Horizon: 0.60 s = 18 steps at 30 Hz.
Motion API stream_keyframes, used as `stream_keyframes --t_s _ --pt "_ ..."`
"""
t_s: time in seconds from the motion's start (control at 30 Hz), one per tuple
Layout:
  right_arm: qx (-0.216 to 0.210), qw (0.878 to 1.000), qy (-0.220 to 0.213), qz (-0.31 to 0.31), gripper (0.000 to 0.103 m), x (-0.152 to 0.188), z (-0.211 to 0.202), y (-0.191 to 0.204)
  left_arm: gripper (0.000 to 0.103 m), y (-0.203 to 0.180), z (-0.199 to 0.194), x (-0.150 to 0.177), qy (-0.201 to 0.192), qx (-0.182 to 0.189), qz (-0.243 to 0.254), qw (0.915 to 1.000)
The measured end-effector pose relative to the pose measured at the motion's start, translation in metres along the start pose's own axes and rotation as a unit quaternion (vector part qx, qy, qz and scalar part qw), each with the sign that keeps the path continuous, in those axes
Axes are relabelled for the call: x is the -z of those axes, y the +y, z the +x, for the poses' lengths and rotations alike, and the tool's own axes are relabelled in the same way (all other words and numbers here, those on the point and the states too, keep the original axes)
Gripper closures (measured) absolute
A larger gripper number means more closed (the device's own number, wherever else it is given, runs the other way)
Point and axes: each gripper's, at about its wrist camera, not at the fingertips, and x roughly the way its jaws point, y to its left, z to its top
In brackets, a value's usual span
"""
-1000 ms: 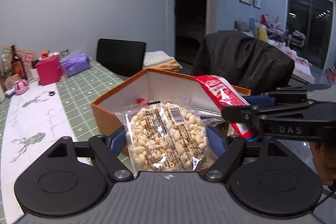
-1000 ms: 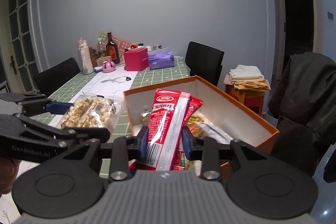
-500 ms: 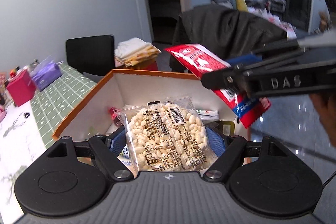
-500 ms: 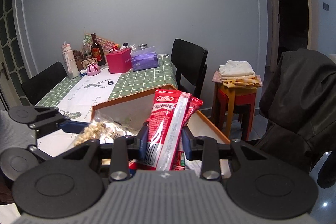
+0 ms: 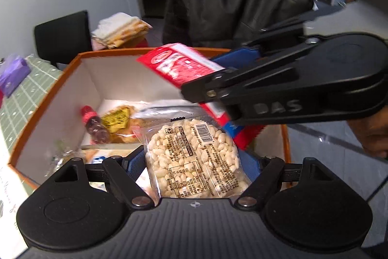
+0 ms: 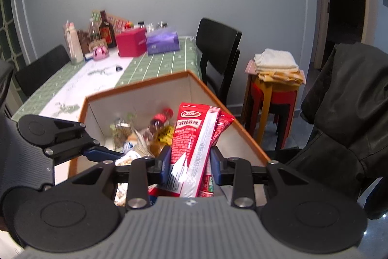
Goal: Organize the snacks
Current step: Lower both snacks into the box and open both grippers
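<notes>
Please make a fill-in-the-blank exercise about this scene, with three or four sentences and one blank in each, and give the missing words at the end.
1. The left tool holds a clear bag of pale ____.
2. The right tool is shut on a ____ snack packet.
3. Both tools hang over an open box with an ____ rim.
4. In the box, a small bottle with a red ____ lies beside a yellow packet.

Missing words: peanuts; red; orange; cap

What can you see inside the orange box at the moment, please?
Inside the orange box: a small red-capped bottle, a yellow packet and a clear wrapper. The held peanut bag covers the near part.
</notes>
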Motion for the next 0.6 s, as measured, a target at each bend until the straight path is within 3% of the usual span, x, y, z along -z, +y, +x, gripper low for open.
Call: stream_keyframes --t_s 0.6 --pt "0.016 0.998 0.055 -0.029 0.064 0.02 0.021 0.003 0.005 0.014 0.01 -0.001 0.039 0.058 -0.069 0.9951"
